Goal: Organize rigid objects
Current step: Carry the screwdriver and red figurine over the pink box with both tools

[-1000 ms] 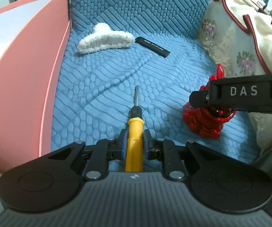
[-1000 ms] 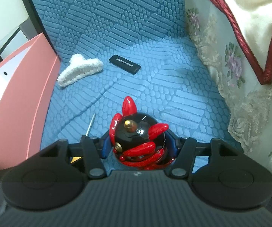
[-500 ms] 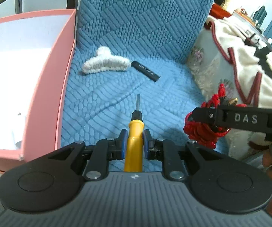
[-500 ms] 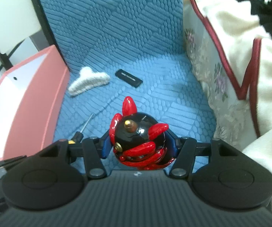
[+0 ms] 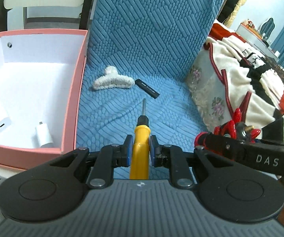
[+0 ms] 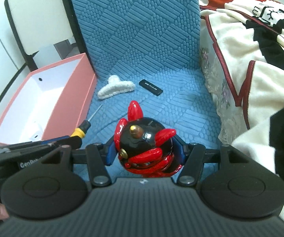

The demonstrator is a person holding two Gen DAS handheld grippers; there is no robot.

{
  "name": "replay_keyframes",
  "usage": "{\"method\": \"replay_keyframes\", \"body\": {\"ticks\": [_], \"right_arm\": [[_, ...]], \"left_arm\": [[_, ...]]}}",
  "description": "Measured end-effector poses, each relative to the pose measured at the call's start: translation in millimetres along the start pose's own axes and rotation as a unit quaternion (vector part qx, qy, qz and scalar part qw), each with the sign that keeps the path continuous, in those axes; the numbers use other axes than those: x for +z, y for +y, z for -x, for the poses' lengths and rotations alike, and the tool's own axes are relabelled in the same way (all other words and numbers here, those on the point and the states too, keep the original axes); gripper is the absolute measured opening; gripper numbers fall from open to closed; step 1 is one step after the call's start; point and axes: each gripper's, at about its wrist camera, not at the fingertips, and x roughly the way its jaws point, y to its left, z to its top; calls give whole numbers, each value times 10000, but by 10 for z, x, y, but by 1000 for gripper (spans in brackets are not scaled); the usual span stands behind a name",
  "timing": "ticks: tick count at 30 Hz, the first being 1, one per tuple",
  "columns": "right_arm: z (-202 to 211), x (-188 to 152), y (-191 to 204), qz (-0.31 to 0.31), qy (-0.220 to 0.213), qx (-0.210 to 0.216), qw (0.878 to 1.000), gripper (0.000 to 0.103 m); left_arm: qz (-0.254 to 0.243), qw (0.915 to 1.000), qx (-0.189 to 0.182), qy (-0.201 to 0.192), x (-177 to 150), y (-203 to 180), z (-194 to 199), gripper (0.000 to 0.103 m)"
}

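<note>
Both hands have lifted since a second ago; the pink box (image 5: 71,106) interior now shows on the left, two white chargers (image 5: 43,136) inside. Left gripper (image 5: 140,150) fingers pinch the yellow screwdriver (image 5: 141,138), raised above the blue seat cushion (image 5: 161,108). Right gripper (image 6: 145,153) fingers clamp the red-black figurine (image 6: 146,146), also lifted. Fuzzy hair claw (image 5: 112,81) and black stick (image 5: 147,88) remain far on cushion. Likely next: carry both left to the box.
</note>
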Motion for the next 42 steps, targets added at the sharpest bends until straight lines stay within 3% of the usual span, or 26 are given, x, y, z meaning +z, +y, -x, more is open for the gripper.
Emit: {"method": "replay_keyframes", "body": {"ticks": [13,29,35,42], "right_arm": [[290,-50,454,371,-49,271,9989,60],[315,67,1471,1139,-39,1006,9884,60],[121,101,1706,1183,116,1035,9875,60],[-159,175,1910,1225,256,989,9872,60]], "left_arm": [[98,9998,150,-94,51,162,554,21],[704,9940,607,-584,245,929,1291,21],[893,9910,769,-639,328,1318,1300,21],[1008,9907,821,-400,402,1765,1104,21]]}}
